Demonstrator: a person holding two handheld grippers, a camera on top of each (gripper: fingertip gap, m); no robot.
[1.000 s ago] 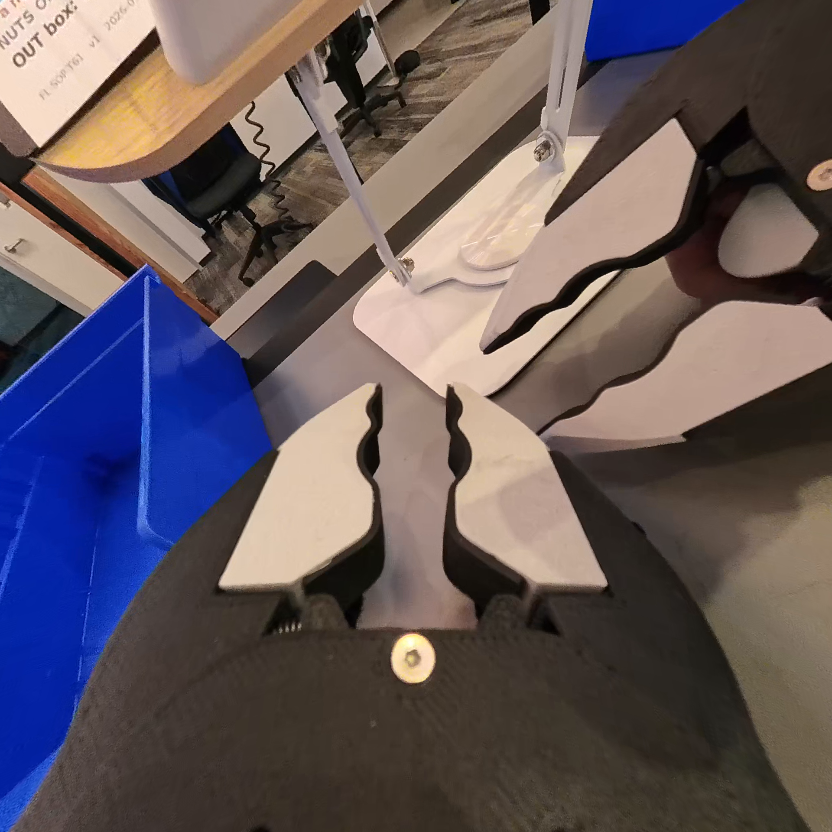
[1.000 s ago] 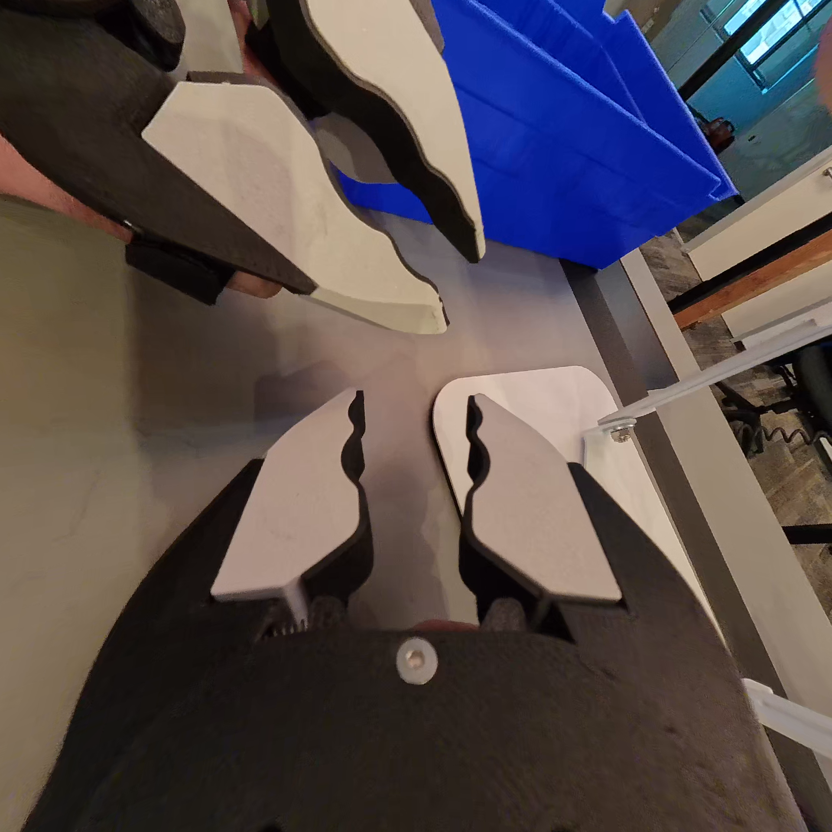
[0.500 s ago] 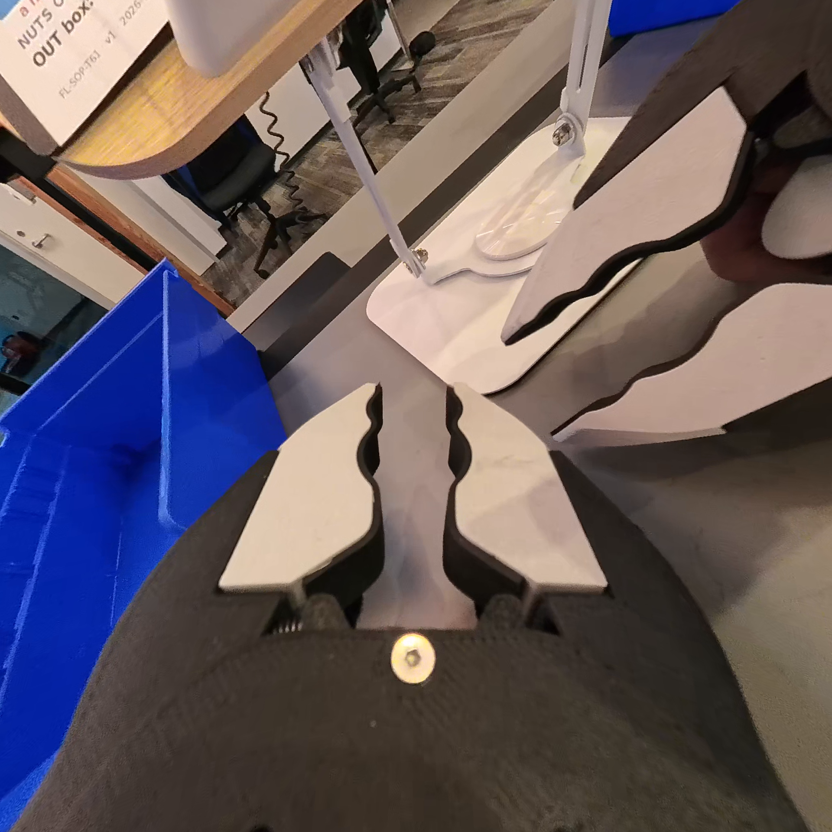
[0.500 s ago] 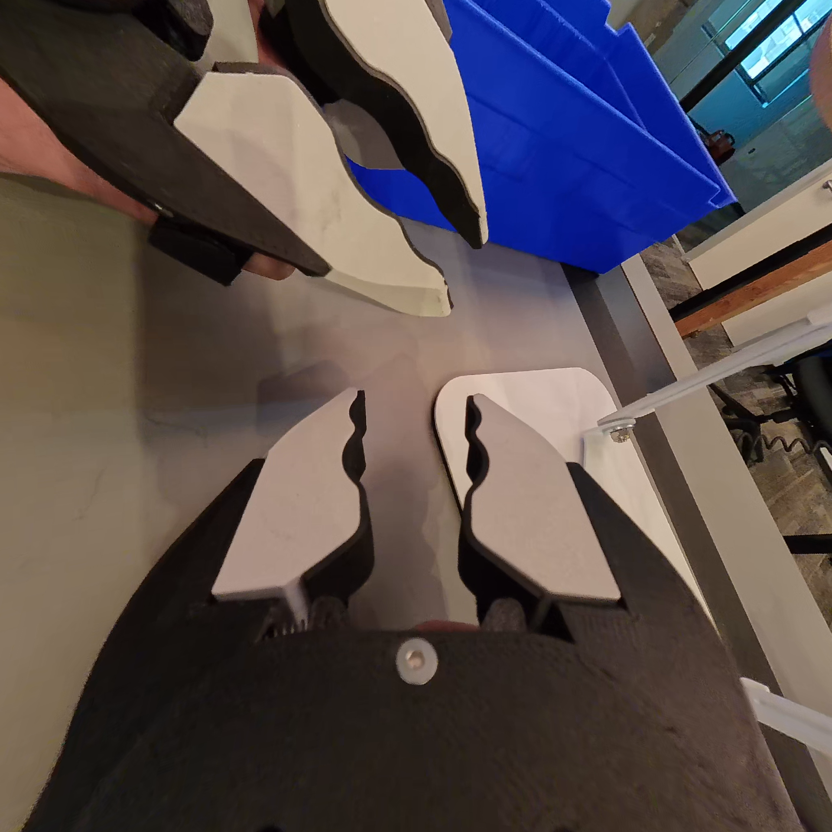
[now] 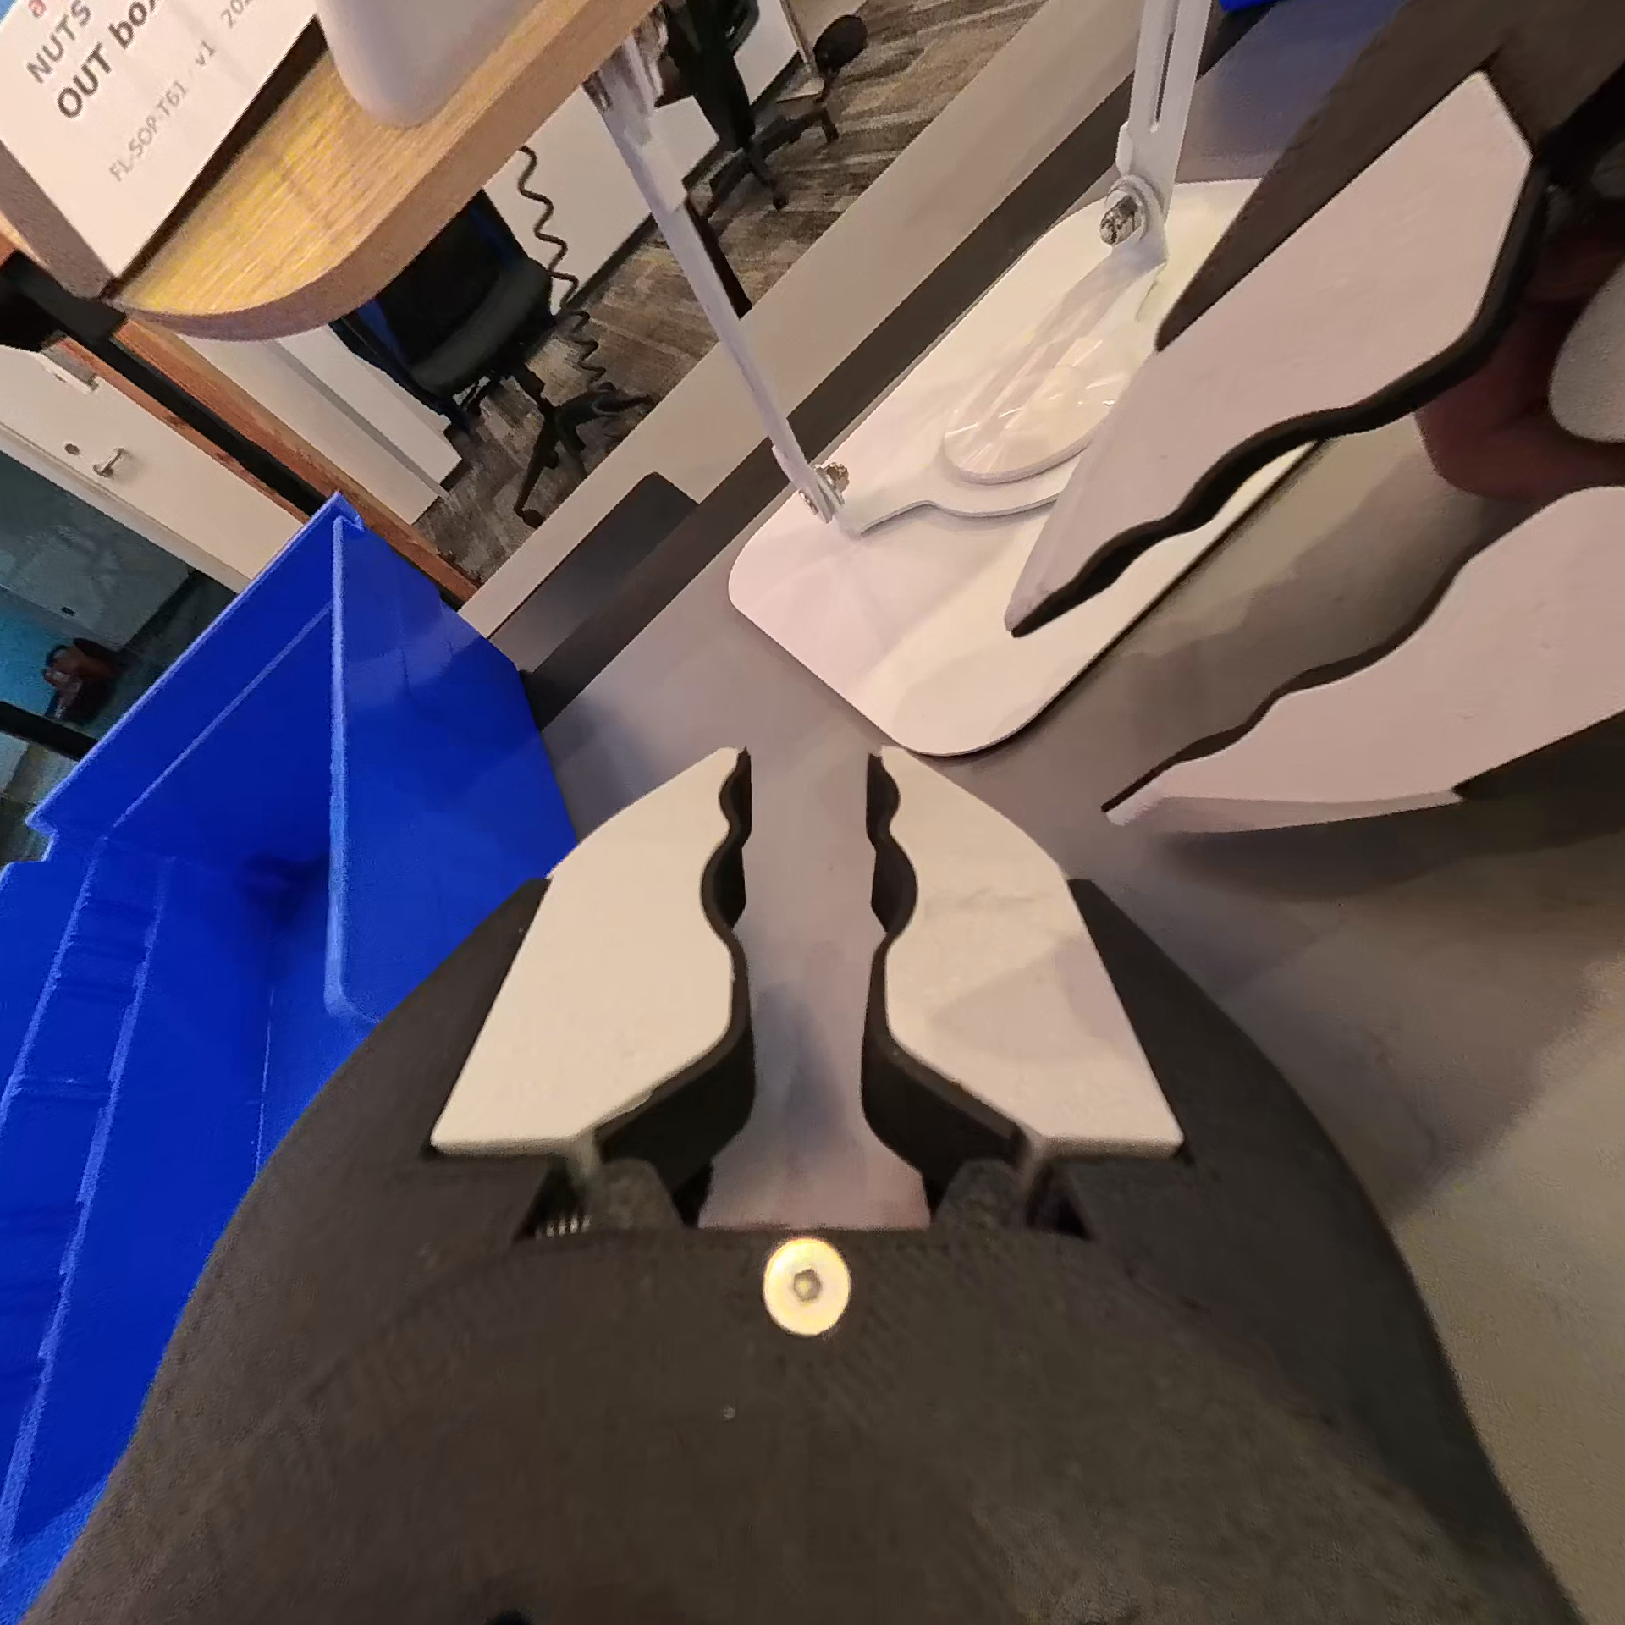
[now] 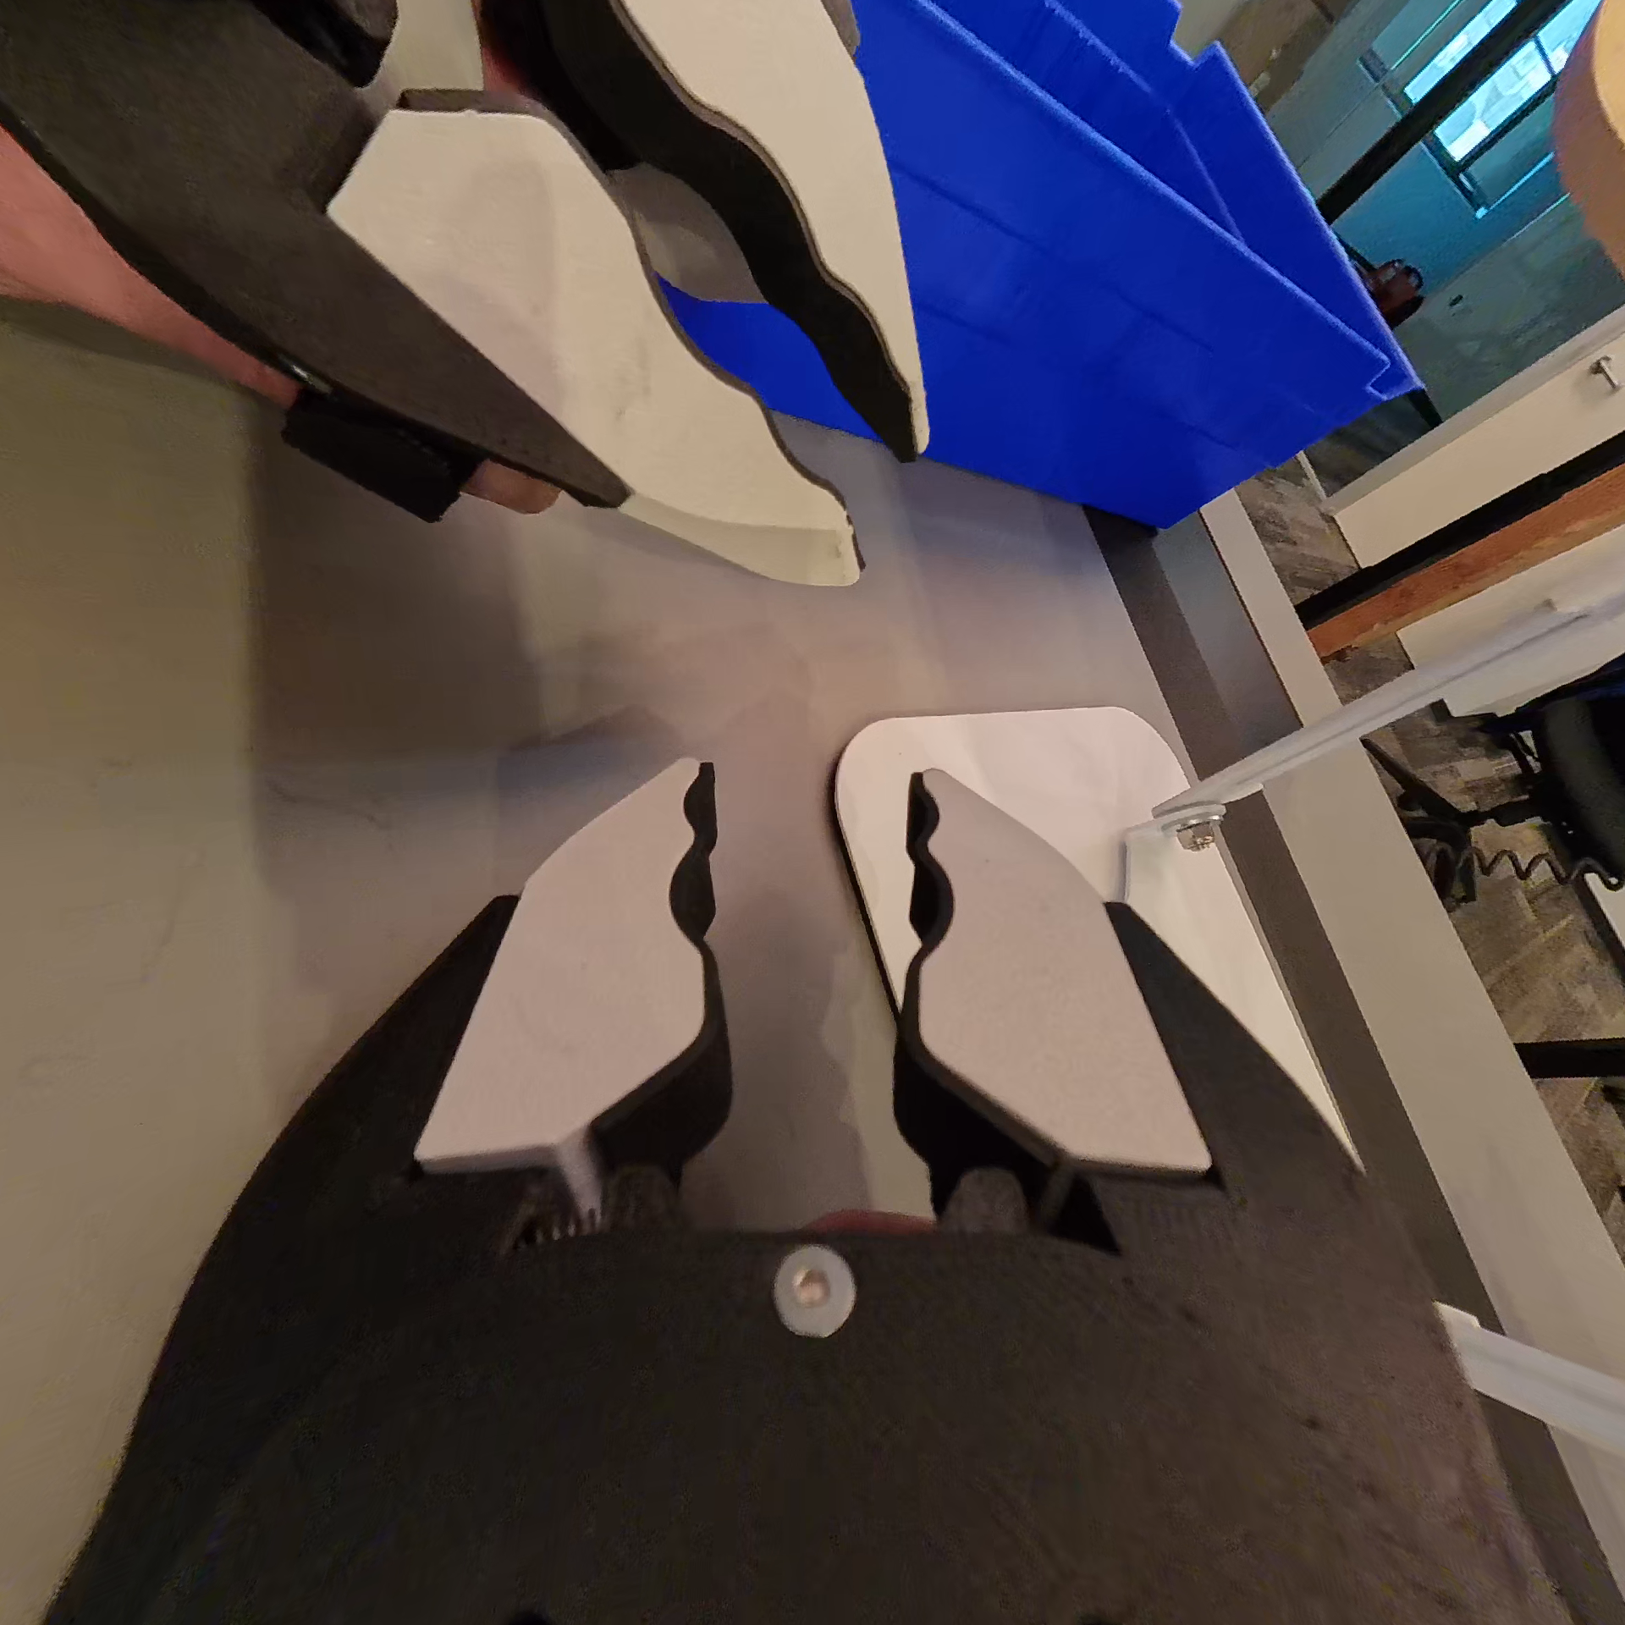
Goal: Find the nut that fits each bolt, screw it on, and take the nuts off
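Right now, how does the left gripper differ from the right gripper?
The left gripper has a narrow gap between its fingers; the right gripper stands wider open. The left gripper is beside the blue bin; the right gripper partly overlaps the white base plate. Both are empty, above the grey table.

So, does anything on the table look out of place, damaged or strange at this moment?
Nothing looks damaged or spilled. The odd point: no nut or bolt is visible. Both black two-finger grippers, left and right, are open and empty above the bare grey table, between the blue plastic bin and the flat white stand base.
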